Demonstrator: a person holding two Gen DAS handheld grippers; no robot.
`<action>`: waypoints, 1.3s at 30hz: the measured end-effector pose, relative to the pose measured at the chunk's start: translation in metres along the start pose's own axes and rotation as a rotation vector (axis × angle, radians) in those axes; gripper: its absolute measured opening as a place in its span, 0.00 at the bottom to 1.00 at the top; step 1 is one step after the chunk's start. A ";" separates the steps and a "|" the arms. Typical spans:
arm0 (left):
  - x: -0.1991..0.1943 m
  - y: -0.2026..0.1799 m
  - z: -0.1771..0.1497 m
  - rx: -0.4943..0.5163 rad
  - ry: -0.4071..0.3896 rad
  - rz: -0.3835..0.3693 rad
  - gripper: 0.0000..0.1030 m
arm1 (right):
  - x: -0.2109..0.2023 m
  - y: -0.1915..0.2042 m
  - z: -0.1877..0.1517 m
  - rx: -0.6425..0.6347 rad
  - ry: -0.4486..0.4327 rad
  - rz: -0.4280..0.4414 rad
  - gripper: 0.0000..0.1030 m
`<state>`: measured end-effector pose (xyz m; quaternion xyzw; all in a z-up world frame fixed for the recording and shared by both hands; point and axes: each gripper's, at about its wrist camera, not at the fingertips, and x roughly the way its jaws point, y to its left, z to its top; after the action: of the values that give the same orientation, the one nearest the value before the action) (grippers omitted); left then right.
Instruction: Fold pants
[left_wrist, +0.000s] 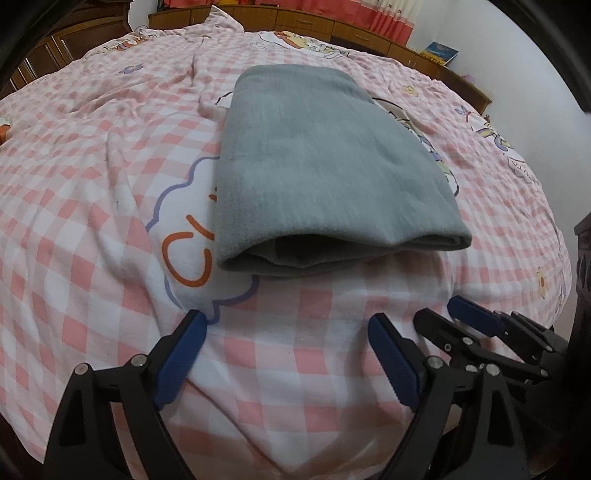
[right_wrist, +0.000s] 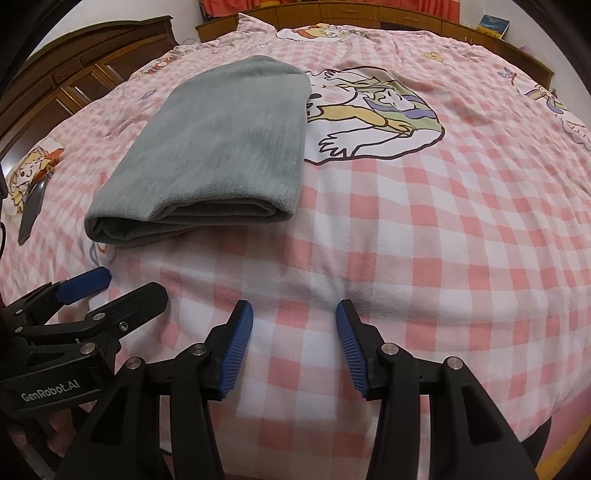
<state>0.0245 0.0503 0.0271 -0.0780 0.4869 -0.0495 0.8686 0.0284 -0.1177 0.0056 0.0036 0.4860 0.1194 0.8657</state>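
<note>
Bedding in pink and white check (left_wrist: 110, 229) fills both views and carries everything; the bed is the only support in sight. Beyond it a row of brown wooden cabinets (right_wrist: 85, 74) runs along the far side, with red curtains (left_wrist: 373, 18) above and a small blue book (left_wrist: 441, 51) on the ledge far off to the right.

Ahead of both pairs of jaws lies the pants (left_wrist: 325, 162), grey, folded into a thick compact bundle. Its long axis runs away from the jaws toward the far side of the bed, and the near end shows stacked layers with a rounded fold. From the left gripper (left_wrist: 288, 354) the bundle sits nearly straight ahead, a little apart from the tips. From the right gripper (right_wrist: 293, 343) it lies ahead and off to the left, so the left hand appears the nearer one for any next touch.

The left jaws stand wide apart with only bedding between the blue pads. The right jaws stand partly apart, also holding nothing. The two grippers hang side by side, close together, above bare bedding.

Judging by the tidy bundle, the folding looks close to finished.

A dark phone (right_wrist: 31, 214) lies on the bedding left of the bundle.
</note>
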 end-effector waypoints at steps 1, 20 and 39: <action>0.000 0.000 0.000 0.000 0.000 0.001 0.89 | 0.000 0.000 0.000 0.000 -0.001 -0.002 0.47; -0.001 0.007 0.000 -0.036 -0.005 -0.038 0.89 | -0.002 -0.001 0.000 0.026 -0.017 0.021 0.52; -0.003 0.010 0.000 -0.049 -0.005 -0.057 0.89 | -0.001 0.001 0.000 0.028 -0.022 0.022 0.55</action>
<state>0.0227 0.0604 0.0276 -0.1132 0.4833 -0.0621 0.8659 0.0278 -0.1168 0.0061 0.0223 0.4782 0.1221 0.8694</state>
